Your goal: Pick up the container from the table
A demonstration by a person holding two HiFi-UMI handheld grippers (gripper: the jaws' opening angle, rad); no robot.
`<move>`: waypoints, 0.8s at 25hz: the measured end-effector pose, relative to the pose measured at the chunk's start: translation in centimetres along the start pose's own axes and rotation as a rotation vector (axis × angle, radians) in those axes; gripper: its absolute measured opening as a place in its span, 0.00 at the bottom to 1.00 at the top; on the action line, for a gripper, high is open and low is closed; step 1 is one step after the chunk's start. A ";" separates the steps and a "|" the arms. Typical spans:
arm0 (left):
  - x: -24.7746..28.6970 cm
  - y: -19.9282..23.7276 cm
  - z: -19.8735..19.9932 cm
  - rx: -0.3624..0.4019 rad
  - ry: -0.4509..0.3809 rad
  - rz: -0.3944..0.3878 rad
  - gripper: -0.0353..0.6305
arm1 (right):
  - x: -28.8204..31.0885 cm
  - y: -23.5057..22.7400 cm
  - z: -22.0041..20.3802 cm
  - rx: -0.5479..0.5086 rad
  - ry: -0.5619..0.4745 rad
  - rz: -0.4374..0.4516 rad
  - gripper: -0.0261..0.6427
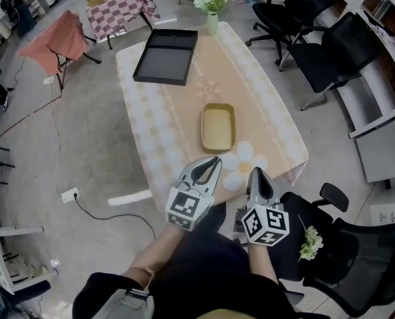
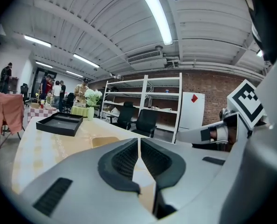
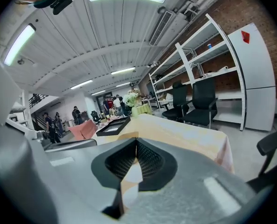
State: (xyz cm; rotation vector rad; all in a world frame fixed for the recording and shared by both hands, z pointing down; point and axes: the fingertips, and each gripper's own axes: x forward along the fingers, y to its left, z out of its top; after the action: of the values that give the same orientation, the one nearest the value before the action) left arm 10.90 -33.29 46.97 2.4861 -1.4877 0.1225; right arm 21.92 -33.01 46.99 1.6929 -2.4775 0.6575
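The container (image 1: pixel 218 126) is a shallow olive-yellow oblong dish, empty, lying on the table's peach cloth (image 1: pixel 264 105) near the front edge. My left gripper (image 1: pixel 217 158) hovers at the front edge just short of the dish, jaws shut and holding nothing. My right gripper (image 1: pixel 256 170) is beside it, a little to the right and further back, also shut and empty. In the left gripper view the closed tips (image 2: pixel 139 141) point across the table, with the dish (image 2: pixel 105 141) low and just to their left. The right gripper view shows closed jaws (image 3: pixel 136 139) and hides the dish.
A black tray (image 1: pixel 165 56) lies at the table's far left, a vase of white flowers (image 1: pixel 212 5) at the far edge. White flower-shaped mats (image 1: pixel 244 153) lie by the grippers. Black office chairs (image 1: pixel 330 52) stand to the right and one (image 1: pixel 357 258) close behind. People stand far off.
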 end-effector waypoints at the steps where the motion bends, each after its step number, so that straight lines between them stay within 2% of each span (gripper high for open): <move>1: 0.2 0.2 0.1 -0.003 0.000 0.012 0.09 | 0.4 -0.1 0.2 -0.003 0.006 0.007 0.05; 20: 2.5 6.1 1.1 -0.054 -0.008 0.244 0.09 | 8.5 -0.2 1.5 -0.046 0.113 0.161 0.05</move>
State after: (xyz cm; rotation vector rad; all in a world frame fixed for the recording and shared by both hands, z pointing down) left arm 6.73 -38.47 47.33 2.2583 -1.7682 0.1133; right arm 19.00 -41.03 48.19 1.4105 -2.5460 0.6844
